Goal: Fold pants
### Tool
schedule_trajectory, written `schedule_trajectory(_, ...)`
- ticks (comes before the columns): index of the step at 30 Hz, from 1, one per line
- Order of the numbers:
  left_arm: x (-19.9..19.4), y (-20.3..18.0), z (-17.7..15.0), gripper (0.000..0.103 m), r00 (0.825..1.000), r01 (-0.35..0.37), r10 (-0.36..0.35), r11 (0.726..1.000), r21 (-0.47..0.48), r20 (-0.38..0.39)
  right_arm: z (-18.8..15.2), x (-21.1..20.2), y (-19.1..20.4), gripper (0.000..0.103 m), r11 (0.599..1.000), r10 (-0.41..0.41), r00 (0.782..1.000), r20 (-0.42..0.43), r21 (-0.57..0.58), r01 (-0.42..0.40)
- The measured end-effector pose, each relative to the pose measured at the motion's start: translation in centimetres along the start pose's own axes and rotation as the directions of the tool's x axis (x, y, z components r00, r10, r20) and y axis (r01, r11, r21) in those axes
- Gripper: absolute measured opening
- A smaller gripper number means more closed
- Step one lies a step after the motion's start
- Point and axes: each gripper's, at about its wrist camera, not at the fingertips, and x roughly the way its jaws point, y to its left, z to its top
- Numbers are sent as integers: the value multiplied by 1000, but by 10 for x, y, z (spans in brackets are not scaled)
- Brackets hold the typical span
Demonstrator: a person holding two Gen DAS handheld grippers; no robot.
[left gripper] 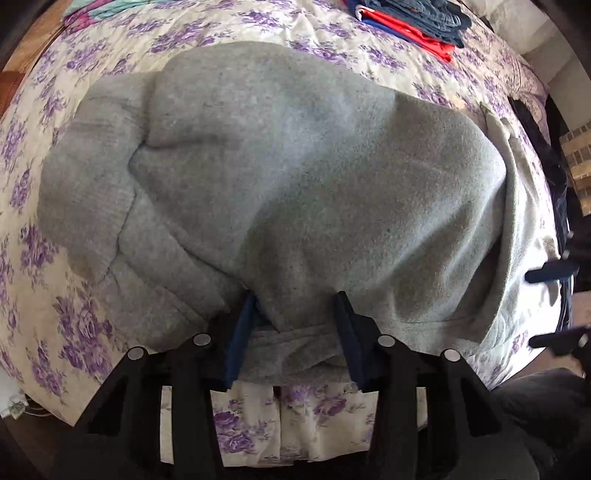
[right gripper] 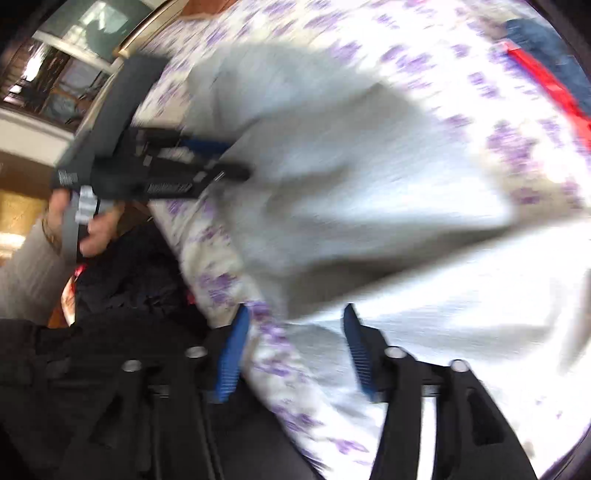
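The gray pants (left gripper: 280, 192) lie folded on the bed (left gripper: 37, 325), so both the left gripper (left gripper: 295, 332) and right gripper (right gripper: 295, 343) have fingers apart, gripping nothing.

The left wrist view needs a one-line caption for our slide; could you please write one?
Left gripper with jaws apart over the near edge of folded grey pants on a floral bedspread.

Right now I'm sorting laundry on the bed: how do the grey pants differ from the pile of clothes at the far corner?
The grey pants are a single plain grey garment; the pile of clothes stacks several pieces in red, blue and dark denim. The pants spread wide over the middle of the bed, loosely doubled with rumpled edges; the pile is compact and flat. The left gripper straddles the pants' near edge; nothing is near the pile. Both lie on the floral bedspread.
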Motion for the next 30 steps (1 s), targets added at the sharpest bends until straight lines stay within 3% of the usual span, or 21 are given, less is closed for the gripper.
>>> schedule_trajectory(3,3,12,2,32,999,39,-38,995,-94,15,21,-50,-52,65,977,-180,982,49,128,172)
schedule_trajectory(6,4,6,1,30,999,21,-19,997,-73,25,46,-80,-132,73,874,-323,946,9,386,295)
schedule_trajectory(7,5,4,1,30,1000,15,-13,998,-66,28,52,-80,-159,73,825,-321,947,-34,480,297)
schedule_trajectory(10,5,4,1,29,999,25,-23,997,-71,36,62,-63,-227,70,671,-182,974,-136,707,224)
schedule_trajectory(12,5,9,-2,28,998,39,-36,996,-85,42,76,-52,-238,62,628,-154,973,-174,743,232)
schedule_trajectory(14,4,14,-5,28,998,48,-43,994,-96,50,86,-43,-243,62,611,-186,953,-240,731,304)
schedule_trajectory(19,-1,21,-12,28,996,59,-51,992,-109,70,84,0,-249,63,561,-160,911,-379,725,400)
schedule_trajectory(20,-1,21,-12,28,996,62,-54,992,-113,74,78,7,-249,58,556,-153,911,-384,729,400)
schedule_trajectory(21,-1,21,-11,28,995,67,-58,991,-116,77,72,7,-251,46,549,-157,921,-356,744,381)
schedule_trajectory(22,-3,25,-16,29,995,69,-60,990,-121,82,65,2,-250,19,541,-173,933,-317,761,359)
schedule_trajectory(24,-6,29,-21,29,994,79,-68,988,-130,86,48,-17,-242,12,560,-176,960,-216,780,278)
schedule_trajectory(26,-7,31,-21,29,995,77,-67,989,-129,80,23,-48,-229,11,588,-193,975,-113,782,207)
schedule_trajectory(30,-8,27,-18,29,998,50,-44,993,-110,55,-57,-113,-199,11,600,-218,974,68,796,79)
